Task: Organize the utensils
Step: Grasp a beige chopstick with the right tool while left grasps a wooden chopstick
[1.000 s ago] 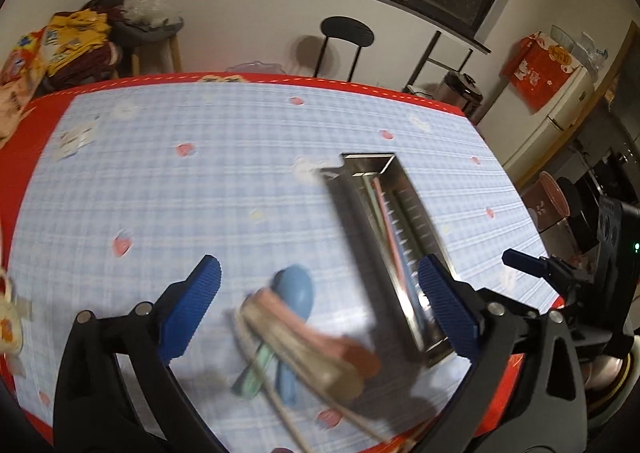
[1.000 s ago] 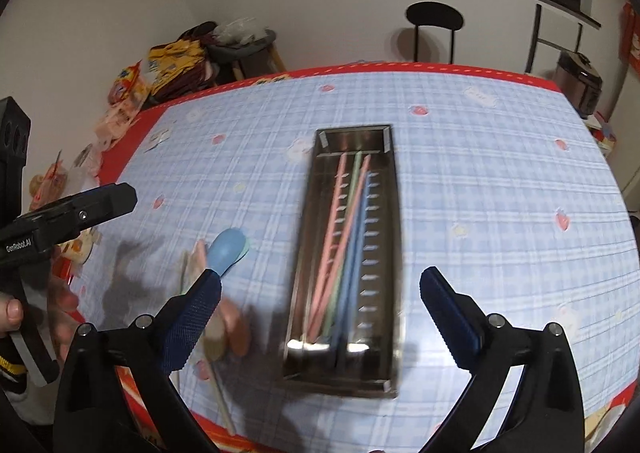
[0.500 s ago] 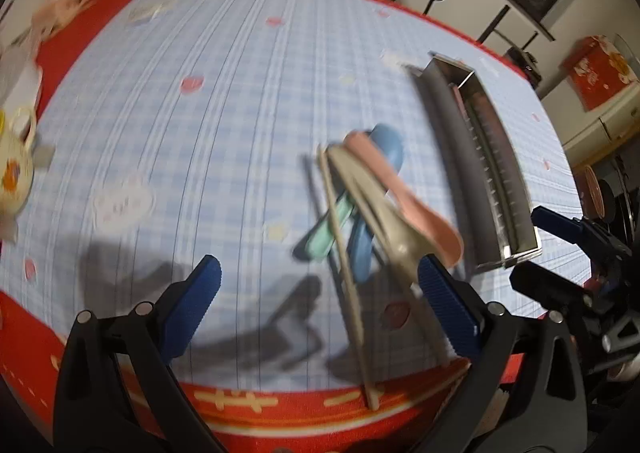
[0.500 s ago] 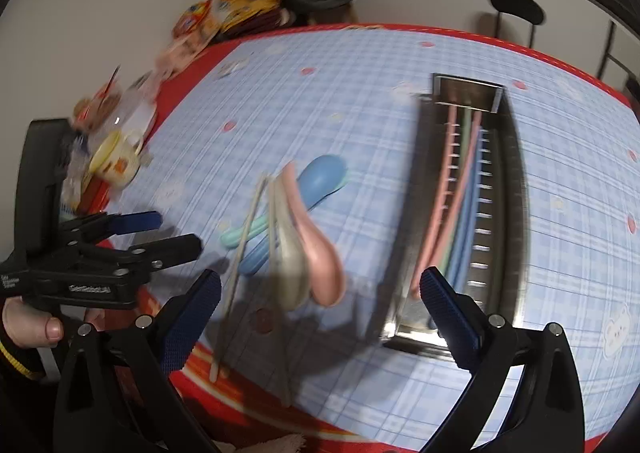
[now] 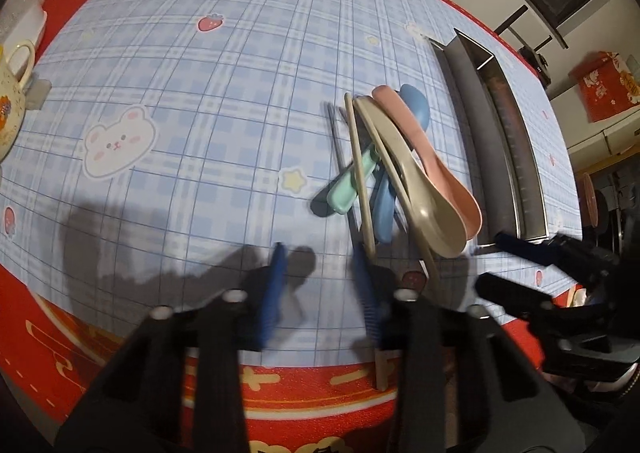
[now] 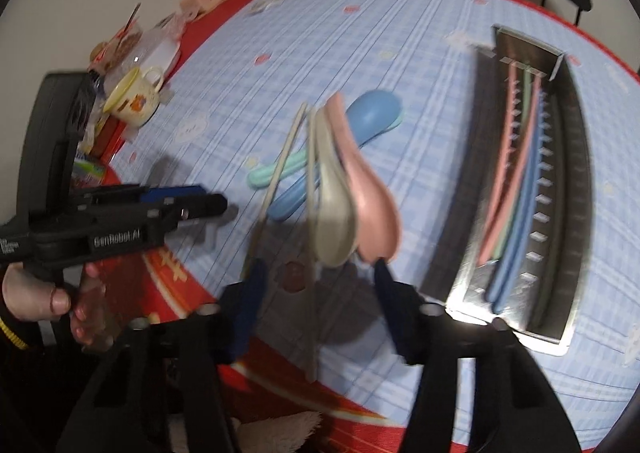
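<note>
From the left wrist, the left gripper [image 5: 320,277] hangs low over the near edge of the tabletop [image 5: 224,101], its jaws closing with only bare cloth between them; one beige chopstick [image 5: 360,181] runs just past its right-hand finger, so it looks to be lining up on that stick rather than on the spoons. The loose utensils lie heaped just beside the metal tray [image 5: 480,141]: a beige spoon [image 5: 424,193] and a pink spoon [image 5: 436,161] stacked over a blue spoon [image 5: 416,109] and a mint spoon [image 5: 352,181], probably because they are not yet sorted. From the right wrist, the right gripper [image 6: 316,277] is also closing, nothing pressed yet, with the bowls of the beige and pink spoons just ahead of its gap. The tray already holds long coloured chopsticks [image 6: 516,189] laid lengthwise, which suggests the pile is meant to join them.
</note>
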A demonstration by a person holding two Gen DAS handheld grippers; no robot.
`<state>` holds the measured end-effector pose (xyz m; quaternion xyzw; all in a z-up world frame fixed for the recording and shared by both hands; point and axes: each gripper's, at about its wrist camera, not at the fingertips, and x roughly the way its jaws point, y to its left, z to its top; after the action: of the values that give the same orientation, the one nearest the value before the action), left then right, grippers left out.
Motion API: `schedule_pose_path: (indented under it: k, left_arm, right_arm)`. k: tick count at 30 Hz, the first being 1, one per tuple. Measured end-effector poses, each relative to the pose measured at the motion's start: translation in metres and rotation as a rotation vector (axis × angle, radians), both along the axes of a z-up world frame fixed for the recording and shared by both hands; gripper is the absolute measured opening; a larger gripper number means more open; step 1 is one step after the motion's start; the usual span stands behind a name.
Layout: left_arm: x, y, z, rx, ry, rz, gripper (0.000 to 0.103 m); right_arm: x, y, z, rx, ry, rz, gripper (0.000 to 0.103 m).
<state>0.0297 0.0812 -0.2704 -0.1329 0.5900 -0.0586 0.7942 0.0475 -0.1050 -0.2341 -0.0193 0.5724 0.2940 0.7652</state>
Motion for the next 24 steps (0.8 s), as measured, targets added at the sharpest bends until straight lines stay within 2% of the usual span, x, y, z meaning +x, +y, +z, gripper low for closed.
schedule_pose_path:
  k: [3,6,11,13,16,24]
  left_arm:
    - [0.0,-0.003,-0.002,-0.014,0.003,-0.017,0.023]
    - [0.001,-0.008,-0.005,-0.027,0.015,-0.041,0.023]
    - [0.0,-0.008,-0.011,-0.049,0.033,-0.05,0.023]
    - [-0.001,-0.009,-0.012,-0.057,0.039,-0.06,0.023]
    - [0.001,-0.013,-0.014,-0.064,0.042,-0.084,0.024]
    - [0.008,-0.036,-0.021,-0.059,0.057,-0.172,0.024]
  right_arm:
    - [0.0,0.006,-0.014,-0.009,0.051,0.01,0.029]
    - [0.0,0.012,-0.025,-0.027,0.078,0.016,0.025]
    - [0.001,0.02,-0.034,-0.07,0.068,0.036,0.023]
    - [0.0,0.024,-0.035,-0.089,0.046,0.046,0.02]
    - [0.001,0.027,-0.035,-0.111,0.035,0.052,0.007]
    - [0.002,0.021,-0.038,-0.071,0.064,0.037,0.008]
